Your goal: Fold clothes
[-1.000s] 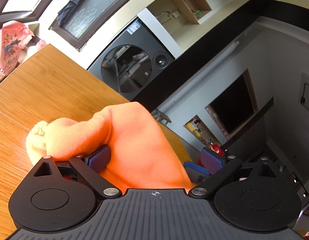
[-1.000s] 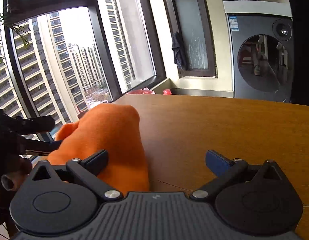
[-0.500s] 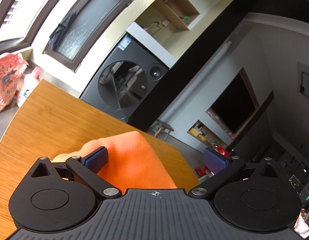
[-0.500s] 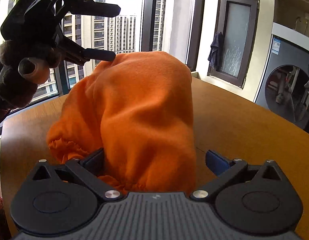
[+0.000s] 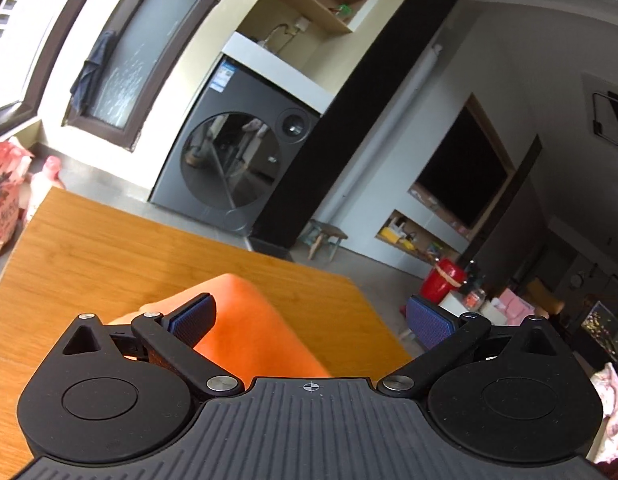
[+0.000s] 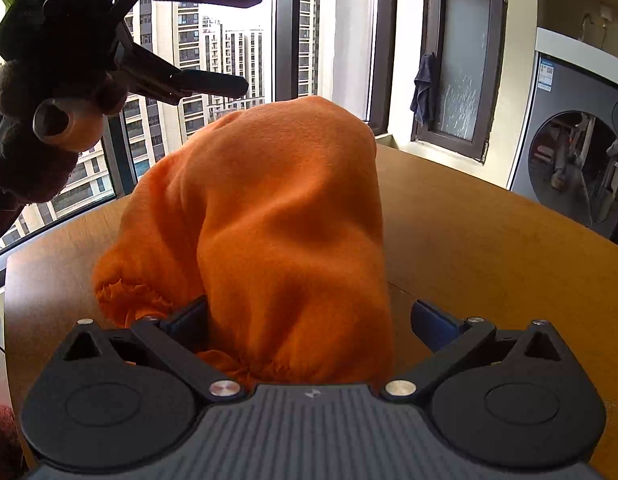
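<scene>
Your right tool body hides the near hem of the orange garment bunched on the table; both tools gape wide, gripping nothing. Your left tool has lifted since a second ago, garment now below it.

One orange garment, one wooden table, two grippers.

bright daylight pouring through tall windows, blowing out sky, silhouetting left gripper, leaving living room dim, fisheye bending edges, glinting off washing machine door
</scene>
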Demonstrator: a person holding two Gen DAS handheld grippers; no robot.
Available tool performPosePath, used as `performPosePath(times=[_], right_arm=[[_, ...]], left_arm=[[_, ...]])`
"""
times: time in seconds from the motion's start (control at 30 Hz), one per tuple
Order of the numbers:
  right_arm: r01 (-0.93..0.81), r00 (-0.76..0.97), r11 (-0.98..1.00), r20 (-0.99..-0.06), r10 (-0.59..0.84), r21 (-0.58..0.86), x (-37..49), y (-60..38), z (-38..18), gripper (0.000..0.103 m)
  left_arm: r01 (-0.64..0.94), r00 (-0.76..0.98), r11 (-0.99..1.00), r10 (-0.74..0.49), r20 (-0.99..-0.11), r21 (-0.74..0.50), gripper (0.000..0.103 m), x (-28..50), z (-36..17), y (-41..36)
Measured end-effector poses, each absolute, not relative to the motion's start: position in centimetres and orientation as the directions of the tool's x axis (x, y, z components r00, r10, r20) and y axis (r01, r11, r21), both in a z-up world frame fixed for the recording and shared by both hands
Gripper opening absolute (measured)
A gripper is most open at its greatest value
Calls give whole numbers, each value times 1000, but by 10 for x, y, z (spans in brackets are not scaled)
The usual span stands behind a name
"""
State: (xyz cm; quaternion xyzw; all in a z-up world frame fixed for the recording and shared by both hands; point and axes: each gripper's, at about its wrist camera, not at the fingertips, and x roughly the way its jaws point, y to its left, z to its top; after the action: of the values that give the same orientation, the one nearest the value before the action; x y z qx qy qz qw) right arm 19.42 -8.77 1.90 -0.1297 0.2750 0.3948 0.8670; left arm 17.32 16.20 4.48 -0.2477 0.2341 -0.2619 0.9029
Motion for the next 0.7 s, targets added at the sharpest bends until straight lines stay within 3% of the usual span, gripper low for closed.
performPosePath(times=[0.2, 0.37, 0.47, 0.57, 0.7], right_arm=[[-728, 568, 686, -565, 599, -5, 188, -93, 18, 103], [-726, 554, 687, -574, 603, 22, 190, -96, 17, 103], [-726, 539, 686, -579, 611, 49, 194, -98, 15, 103], [-725, 534, 686, -580, 615, 60, 197, -99, 14, 103], [-718, 561, 695, -561, 609, 36, 186, -100, 18, 103]], left_arm=[[241, 644, 686, -642, -416, -687, 103, 238, 1, 161], [226, 695, 649, -630, -347, -726, 103, 223, 5, 179], [253, 770, 715, -556, -311, -652, 103, 182, 25, 185], [230, 813, 777, -484, -323, -585, 103, 152, 25, 193], [187, 793, 759, -491, -360, -623, 103, 143, 2, 206]])
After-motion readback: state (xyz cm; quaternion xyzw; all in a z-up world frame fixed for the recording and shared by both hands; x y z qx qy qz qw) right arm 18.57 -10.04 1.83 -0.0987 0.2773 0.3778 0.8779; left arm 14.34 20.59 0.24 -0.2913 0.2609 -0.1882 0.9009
